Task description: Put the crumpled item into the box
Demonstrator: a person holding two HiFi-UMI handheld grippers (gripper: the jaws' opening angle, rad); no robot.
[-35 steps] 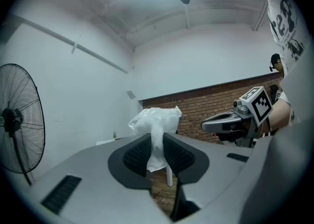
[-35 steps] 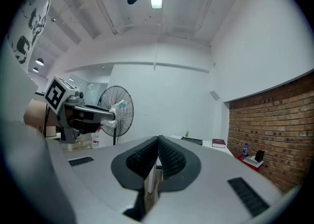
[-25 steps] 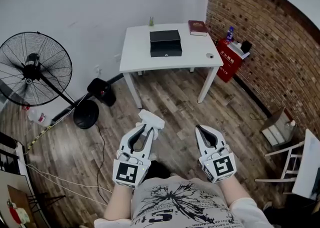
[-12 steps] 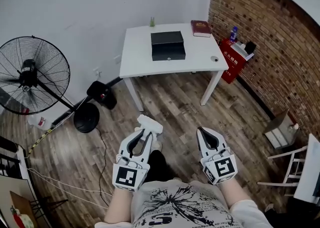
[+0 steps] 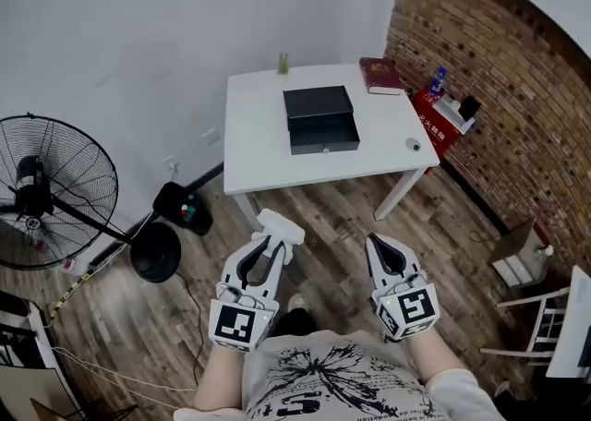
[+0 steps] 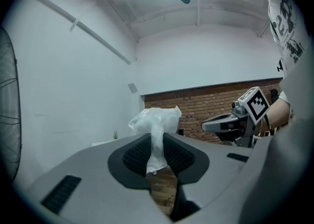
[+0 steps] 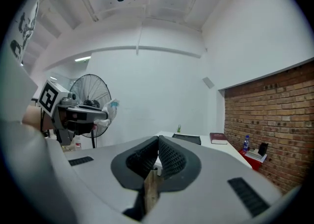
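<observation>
My left gripper (image 5: pixel 271 242) is shut on a crumpled white plastic item (image 5: pixel 280 225), which bulges out above the jaw tips (image 6: pixel 155 122). It hangs over the wooden floor in front of the white table (image 5: pixel 254 147). On that table lies an open black box (image 5: pixel 320 119) with its lid raised at the back. My right gripper (image 5: pixel 379 247) is held level beside the left one, its jaws shut with nothing between them (image 7: pixel 157 145). Both grippers are well short of the table.
A red book (image 5: pixel 380 75) and a small plant (image 5: pixel 283 64) sit at the table's back, a small round object (image 5: pixel 412 144) at its right edge. A standing fan (image 5: pixel 42 193) is at the left, a red cabinet (image 5: pixel 441 119) by the brick wall.
The table and box have come closer and lower in the head view, and the fan has slid left. The grippers keep their pose, the left still holding the crumpled item.
</observation>
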